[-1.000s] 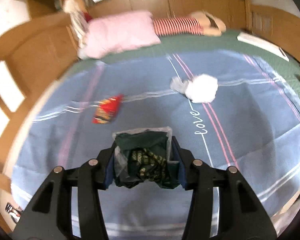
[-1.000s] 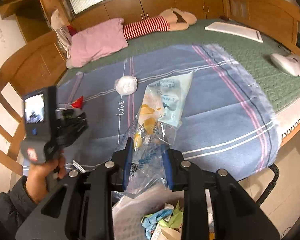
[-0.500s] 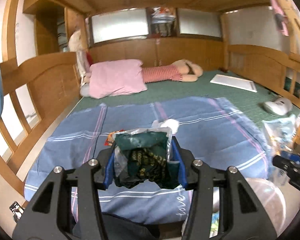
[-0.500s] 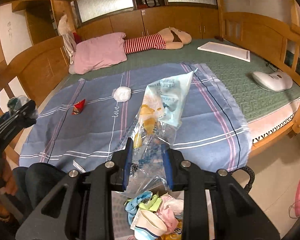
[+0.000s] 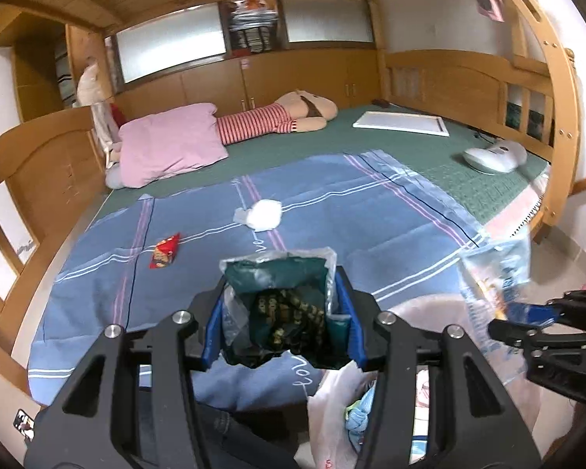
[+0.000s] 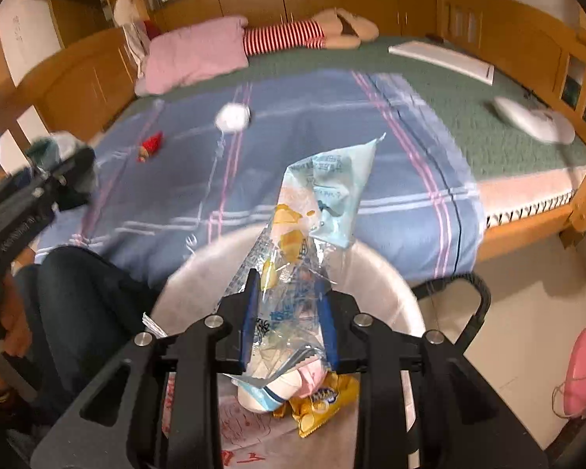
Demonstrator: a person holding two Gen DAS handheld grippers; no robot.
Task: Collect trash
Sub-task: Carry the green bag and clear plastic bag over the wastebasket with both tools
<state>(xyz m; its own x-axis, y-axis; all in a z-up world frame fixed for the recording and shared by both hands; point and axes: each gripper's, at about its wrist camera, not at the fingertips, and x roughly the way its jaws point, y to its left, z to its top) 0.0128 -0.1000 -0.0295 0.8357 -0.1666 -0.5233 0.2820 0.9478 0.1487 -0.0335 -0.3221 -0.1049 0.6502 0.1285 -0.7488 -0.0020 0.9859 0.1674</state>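
The clear snack wrapper (image 6: 312, 234), pale blue at its top with yellow pieces inside, stands up between the jaws of the right gripper (image 6: 289, 320), which are narrow and pinch its lower part. It hangs directly over the open white trash bin (image 6: 394, 285), where a yellow packet (image 6: 324, 402) and other rubbish already lie. The step in hand, I judge, is to let this wrapper fall into the bin. To do it well, the gripper should come lower, so that the tall top of the wrapper is inside the rim before the jaws open; such a light film can stick to a pad or float to the floor beside the bin.

The dark green wrapper (image 5: 281, 308) is crumpled between the blue pads of the left gripper (image 5: 281, 324), which is closed on it at a middle width. In the left wrist view it is above the near edge of the blue sheet (image 5: 371, 211), just beside the bin's liner (image 5: 332, 402), not yet over the opening. It should be carried fully over the bin, and the two grippers should not meet there.

On the sheet remain a red packet (image 5: 164, 252) toward its left edge and a white crumpled tissue (image 5: 263, 215) near the middle, well apart from both grippers.
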